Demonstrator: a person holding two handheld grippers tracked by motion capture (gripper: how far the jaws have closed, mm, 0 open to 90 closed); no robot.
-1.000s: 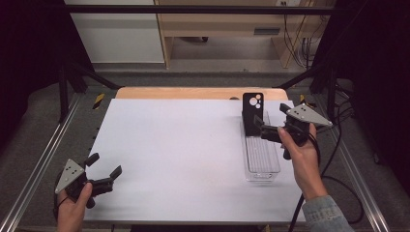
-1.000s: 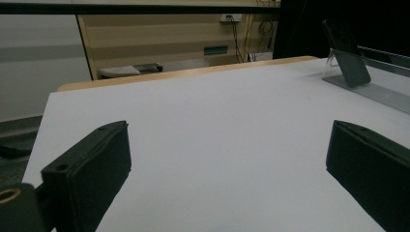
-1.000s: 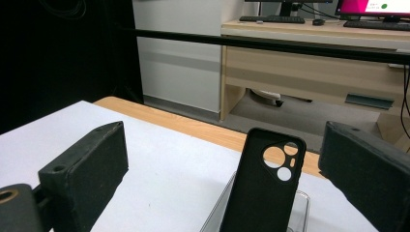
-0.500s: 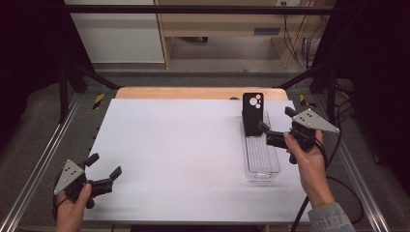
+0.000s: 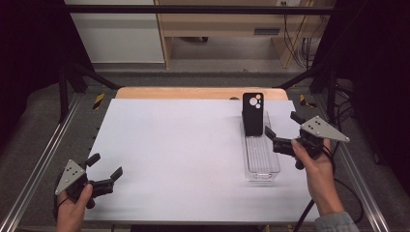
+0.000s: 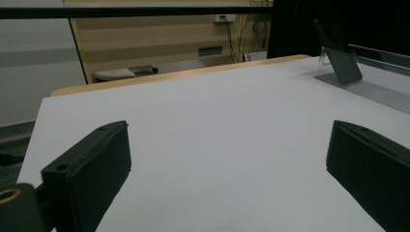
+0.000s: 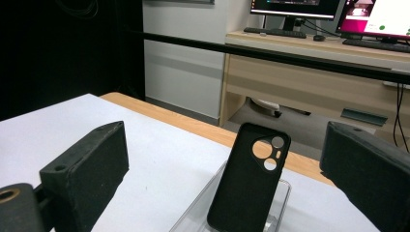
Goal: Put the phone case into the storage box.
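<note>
Over the clear tray [image 5: 261, 166], the right gripper [image 5: 283, 131] hangs wide open, empty — lining up on the propped phone case [image 5: 253, 114]. Next, I'd guess, it closes in squarely around the case; the left gripper [image 5: 106, 166] waits open, holding nothing.

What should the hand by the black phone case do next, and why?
Probably ease the right gripper forward until its open jaws sit on either side of the phone case. The case leans upright at the far end of the clear tray, straight ahead between the jaws and not yet touched. The left gripper waits open, far off across the table.
</note>
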